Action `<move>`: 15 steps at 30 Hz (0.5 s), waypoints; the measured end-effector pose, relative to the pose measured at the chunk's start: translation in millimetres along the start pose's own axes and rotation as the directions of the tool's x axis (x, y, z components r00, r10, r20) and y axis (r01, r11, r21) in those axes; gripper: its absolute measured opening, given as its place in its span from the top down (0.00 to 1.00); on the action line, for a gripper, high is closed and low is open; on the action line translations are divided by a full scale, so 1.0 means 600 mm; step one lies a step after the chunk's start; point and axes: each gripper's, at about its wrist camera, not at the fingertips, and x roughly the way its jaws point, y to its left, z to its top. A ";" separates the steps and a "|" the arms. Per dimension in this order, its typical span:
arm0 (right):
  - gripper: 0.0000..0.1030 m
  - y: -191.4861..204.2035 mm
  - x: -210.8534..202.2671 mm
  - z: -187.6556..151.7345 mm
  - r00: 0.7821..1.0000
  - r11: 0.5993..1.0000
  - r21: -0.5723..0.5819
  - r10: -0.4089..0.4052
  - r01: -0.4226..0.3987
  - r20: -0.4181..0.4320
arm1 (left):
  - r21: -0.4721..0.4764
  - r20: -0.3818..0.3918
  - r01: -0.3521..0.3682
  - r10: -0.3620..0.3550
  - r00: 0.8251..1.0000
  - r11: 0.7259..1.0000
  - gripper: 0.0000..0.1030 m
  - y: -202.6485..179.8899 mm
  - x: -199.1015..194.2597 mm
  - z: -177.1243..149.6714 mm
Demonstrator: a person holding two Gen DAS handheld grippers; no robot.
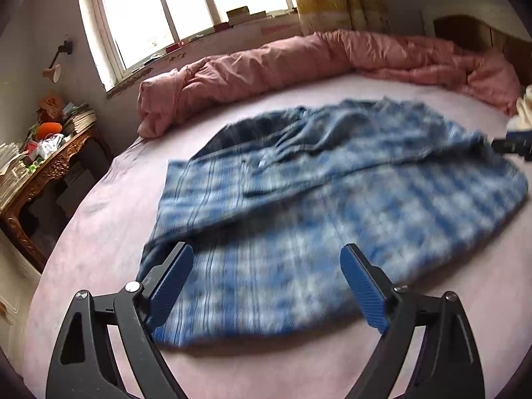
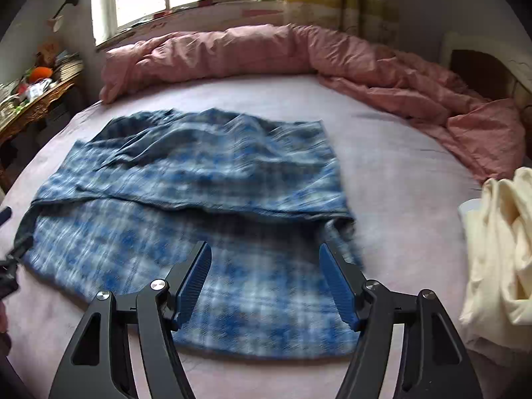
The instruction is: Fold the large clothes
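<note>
Both grippers are seen empty: left gripper [image 1: 267, 286] fingers spread wide, right gripper [image 2: 266, 286] fingers parted somewhat less, nothing between either pair. Blue plaid shirt [image 2: 199, 179] is laid on the bed [image 2: 399, 166], partly folded, an upper layer doubled over the lower. Long axis is read as running side to side, across both grippers. Shirt lies just ahead of and below the fingers; near hem is judged equally reachable, left end to left, right end to right.
</note>
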 end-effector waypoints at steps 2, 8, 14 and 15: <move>0.32 0.015 0.008 -0.019 0.999 1.000 -0.027 0.008 -0.009 -0.039 | -0.012 -0.006 0.018 -0.018 1.000 1.000 0.13 0.005 -0.003 -0.030; 0.32 0.068 -0.002 -0.085 0.993 0.991 -0.126 0.024 -0.038 -0.113 | 0.026 -0.117 0.101 -0.098 0.988 0.994 0.13 -0.011 0.012 -0.064; 0.28 0.151 0.018 -0.134 0.982 0.931 -0.364 -0.104 0.039 -0.160 | 0.042 -0.159 0.025 -0.018 0.987 0.999 0.13 -0.026 0.025 -0.077; 0.28 0.157 0.024 -0.136 0.981 0.928 -0.369 -0.123 0.059 -0.152 | 0.056 -0.151 0.002 0.007 0.988 0.998 0.10 -0.028 0.026 -0.077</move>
